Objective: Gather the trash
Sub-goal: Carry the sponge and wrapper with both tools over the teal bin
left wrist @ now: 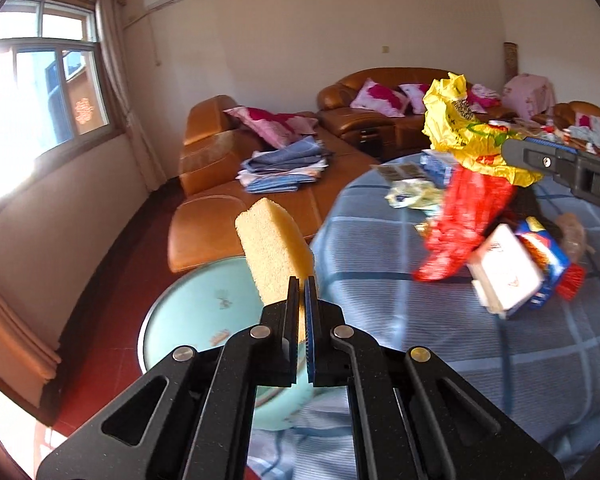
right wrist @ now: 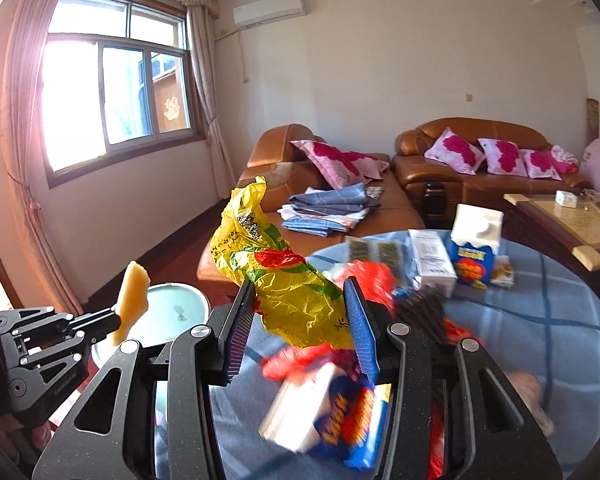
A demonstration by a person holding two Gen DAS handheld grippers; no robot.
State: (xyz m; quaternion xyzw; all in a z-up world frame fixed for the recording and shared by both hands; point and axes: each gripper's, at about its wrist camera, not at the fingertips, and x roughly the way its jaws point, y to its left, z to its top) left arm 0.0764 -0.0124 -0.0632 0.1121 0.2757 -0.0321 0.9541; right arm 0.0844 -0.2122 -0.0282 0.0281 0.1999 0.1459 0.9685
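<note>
Right wrist view shows the right tool [right wrist: 300, 320] clamping a yellow wrapper [right wrist: 292, 284] above the worktop [right wrist: 540, 320]; left wrist view shows the left tool [left wrist: 303, 292] pinching a sponge [left wrist: 274, 252] over a teal bin [left wrist: 192, 312].

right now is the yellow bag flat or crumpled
Crumpled: the yellow bag is wadded and creased all over, bunched between the fingers of the right hand-held gripper.

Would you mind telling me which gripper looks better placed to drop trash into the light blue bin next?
Right, probably. The right gripper holds the crumpled yellow bag of wrappers, raised over the table, while the left gripper is shut on a sponge, not trash, nearer the bin.
</note>
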